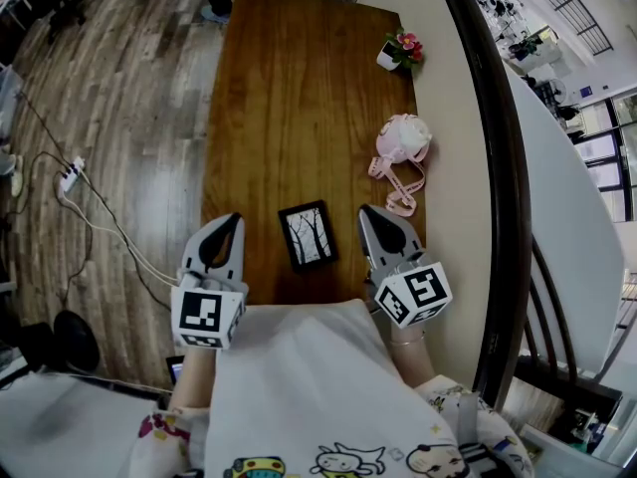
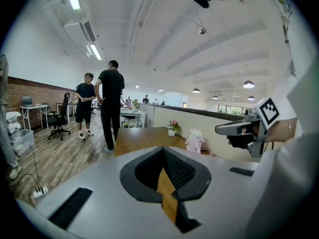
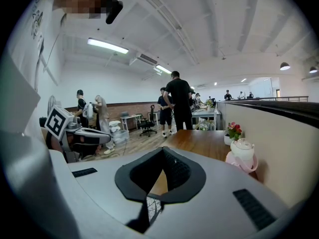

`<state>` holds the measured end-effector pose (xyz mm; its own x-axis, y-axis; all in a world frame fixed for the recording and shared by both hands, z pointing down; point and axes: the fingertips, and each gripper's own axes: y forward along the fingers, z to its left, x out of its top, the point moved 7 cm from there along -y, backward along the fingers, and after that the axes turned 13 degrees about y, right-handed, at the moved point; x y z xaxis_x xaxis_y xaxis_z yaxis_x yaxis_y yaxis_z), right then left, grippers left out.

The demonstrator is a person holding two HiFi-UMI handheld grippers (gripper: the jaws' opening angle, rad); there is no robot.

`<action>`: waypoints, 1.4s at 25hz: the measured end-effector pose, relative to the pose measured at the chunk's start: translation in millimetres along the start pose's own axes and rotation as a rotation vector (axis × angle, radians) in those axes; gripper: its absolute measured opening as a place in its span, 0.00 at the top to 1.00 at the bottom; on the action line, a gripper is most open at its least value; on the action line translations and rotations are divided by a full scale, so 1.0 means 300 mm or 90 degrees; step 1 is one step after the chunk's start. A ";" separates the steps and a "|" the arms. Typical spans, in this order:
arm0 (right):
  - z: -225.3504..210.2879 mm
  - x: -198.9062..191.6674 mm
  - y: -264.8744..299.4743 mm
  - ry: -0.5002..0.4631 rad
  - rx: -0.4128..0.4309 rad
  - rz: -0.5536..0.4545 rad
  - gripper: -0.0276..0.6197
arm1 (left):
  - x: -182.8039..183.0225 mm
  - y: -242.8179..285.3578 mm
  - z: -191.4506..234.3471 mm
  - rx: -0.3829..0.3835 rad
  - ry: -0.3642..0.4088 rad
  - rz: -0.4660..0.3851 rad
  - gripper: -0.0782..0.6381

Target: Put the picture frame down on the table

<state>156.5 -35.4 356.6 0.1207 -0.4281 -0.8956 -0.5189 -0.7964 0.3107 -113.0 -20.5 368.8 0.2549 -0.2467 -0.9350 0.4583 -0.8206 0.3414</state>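
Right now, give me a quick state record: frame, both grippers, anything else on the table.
frame: picture frame on the table, tree picture facing up, near the person's edge
left gripper: jaws together, empty, left of the frame, not touching it
right gripper: jaws together, empty, right of the frame, not touching it
other items: pink bag with a strap and flower pot, both farther along the table's right side
task status: frame looks already set down

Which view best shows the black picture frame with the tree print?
The head view: the black picture frame lies on the wooden table, fully visible from above. The right gripper view shows only a sliver of it; the left gripper view shows none.
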 end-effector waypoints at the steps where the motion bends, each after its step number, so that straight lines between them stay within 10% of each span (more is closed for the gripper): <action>1: 0.000 0.000 0.001 0.000 0.000 0.000 0.96 | 0.000 0.000 0.001 -0.001 0.002 0.000 0.89; 35: -0.022 -0.035 -0.015 0.009 -0.003 0.003 0.96 | 0.005 0.013 0.002 -0.051 0.041 -0.012 0.89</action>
<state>163.2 -30.2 366.7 0.1307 -0.4377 -0.8896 -0.5149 -0.7968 0.3164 -111.3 -24.4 368.6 0.2989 -0.1963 -0.9339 0.5291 -0.7803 0.3334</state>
